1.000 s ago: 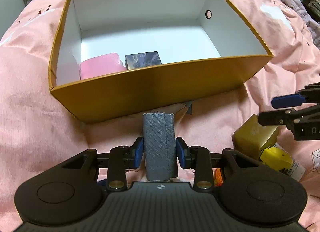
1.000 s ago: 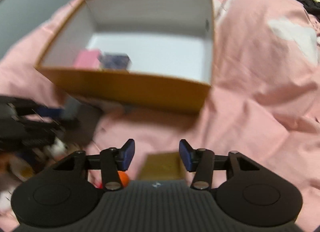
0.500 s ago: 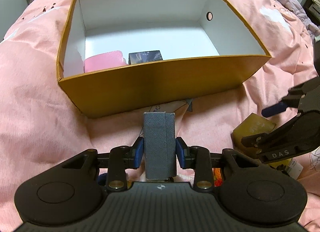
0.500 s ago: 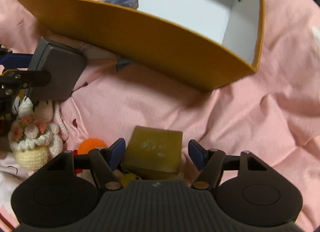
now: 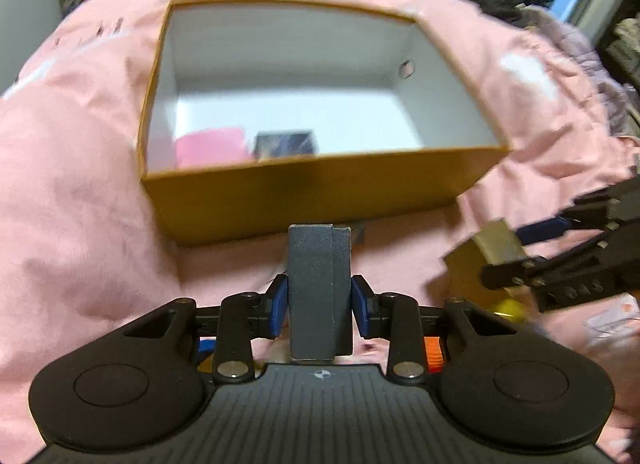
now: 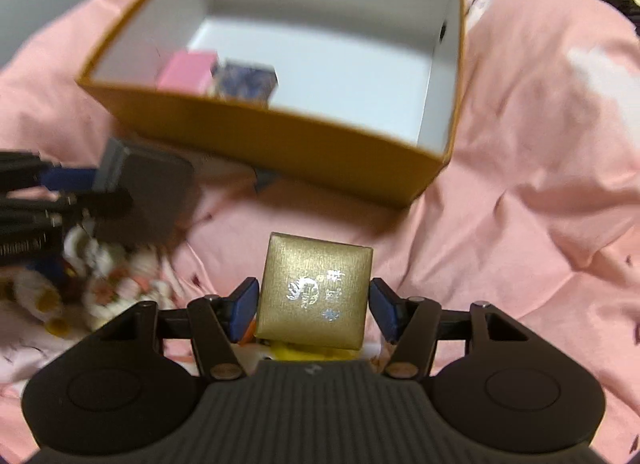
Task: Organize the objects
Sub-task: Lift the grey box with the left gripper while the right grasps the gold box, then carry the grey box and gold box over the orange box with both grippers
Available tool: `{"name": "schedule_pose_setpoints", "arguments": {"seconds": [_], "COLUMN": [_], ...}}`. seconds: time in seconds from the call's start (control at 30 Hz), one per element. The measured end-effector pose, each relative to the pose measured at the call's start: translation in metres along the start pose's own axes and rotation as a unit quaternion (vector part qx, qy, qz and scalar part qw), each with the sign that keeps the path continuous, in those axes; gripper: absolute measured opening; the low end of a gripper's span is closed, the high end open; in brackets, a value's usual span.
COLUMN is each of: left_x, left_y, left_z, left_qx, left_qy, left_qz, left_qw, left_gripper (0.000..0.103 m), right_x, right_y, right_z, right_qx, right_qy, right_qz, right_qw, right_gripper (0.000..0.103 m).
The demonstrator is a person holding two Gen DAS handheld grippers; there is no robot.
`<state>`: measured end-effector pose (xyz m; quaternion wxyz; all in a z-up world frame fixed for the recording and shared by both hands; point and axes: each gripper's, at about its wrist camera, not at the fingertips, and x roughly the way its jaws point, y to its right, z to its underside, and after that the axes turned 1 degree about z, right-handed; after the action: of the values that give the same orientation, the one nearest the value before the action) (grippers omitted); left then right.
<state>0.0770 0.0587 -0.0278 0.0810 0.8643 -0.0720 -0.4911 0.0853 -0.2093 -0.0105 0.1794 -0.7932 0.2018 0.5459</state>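
An open orange cardboard box [image 5: 304,184] with a white inside stands on the pink bedspread. A pink box [image 5: 208,144] and a dark printed box [image 5: 286,144] sit in its near left corner. My left gripper [image 5: 320,300] is shut on an upright grey case [image 5: 320,264], just short of the box's front wall. My right gripper [image 6: 314,304] has a gold gift box [image 6: 316,292] between its blue pads; its jaws are closing and the pads press the box's sides, holding it off the bedspread. The left wrist view shows that gold box [image 5: 492,242] at the right.
A crocheted toy [image 6: 108,284] and small clutter lie at the lower left of the right wrist view, and a yellow object [image 6: 296,352] lies under the gold box. Rumpled pink bedspread [image 6: 540,184] surrounds the box. Dark clothes [image 5: 460,8] lie far right.
My right gripper came down around the gold box, took hold of it and raised it. My left gripper rose a little with the grey case; the orange box looks farther off.
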Motion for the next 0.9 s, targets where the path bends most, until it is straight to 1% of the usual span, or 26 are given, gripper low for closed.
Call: {"name": "schedule_pose_setpoints", "arguments": {"seconds": [0.1,0.17,0.23,0.37,0.47,0.6,0.7,0.73,0.83,0.9], "left_x": [-0.020,-0.031,-0.041,-0.053,-0.049,-0.033,-0.014,-0.006,0.025,0.045], "left_y": [0.008,0.010,0.012,0.009,0.005,-0.007,-0.023,-0.031,-0.046,-0.049], "left_z": [-0.006,-0.011,-0.018,-0.039,-0.061,-0.087,-0.104,-0.108,-0.118,-0.119], "left_qx": [-0.004,-0.013,-0.022,-0.048,-0.067,-0.088,-0.113,-0.123,-0.151,-0.160], "left_qy": [0.021,0.038,0.057,0.109,0.137,0.145,0.141,0.136,0.100,0.077], "left_qz": [0.038,0.064,0.082,0.101,0.102,0.107,0.111,0.113,0.126,0.121], "left_qw": [0.9991,0.9972,0.9947,0.9877,0.9830,0.9797,0.9773,0.9764,0.9754,0.9767], "left_gripper": [0.038,0.038,0.038,0.038,0.038,0.038,0.038,0.038,0.038,0.038], "right_x": [-0.018,-0.029,-0.039,-0.070,-0.081,-0.082,-0.074,-0.070,-0.053,-0.044], "right_y": [-0.002,-0.003,-0.006,-0.008,-0.004,0.005,0.010,0.012,0.017,0.018], "right_z": [-0.005,-0.008,-0.012,-0.021,-0.035,-0.057,-0.070,-0.076,-0.086,-0.086], "right_qx": [0.001,0.001,0.002,0.000,0.011,0.033,0.040,0.043,0.059,0.063], "right_qy": [0.029,0.048,0.072,0.131,0.165,0.189,0.194,0.193,0.187,0.183], "right_qz": [-0.014,-0.024,-0.034,-0.041,-0.036,-0.033,-0.021,-0.017,-0.009,-0.006], "right_qw": [0.999,0.999,0.997,0.991,0.986,0.981,0.980,0.980,0.981,0.981], "right_gripper": [0.062,0.062,0.062,0.062,0.062,0.062,0.062,0.062,0.062,0.062]}}
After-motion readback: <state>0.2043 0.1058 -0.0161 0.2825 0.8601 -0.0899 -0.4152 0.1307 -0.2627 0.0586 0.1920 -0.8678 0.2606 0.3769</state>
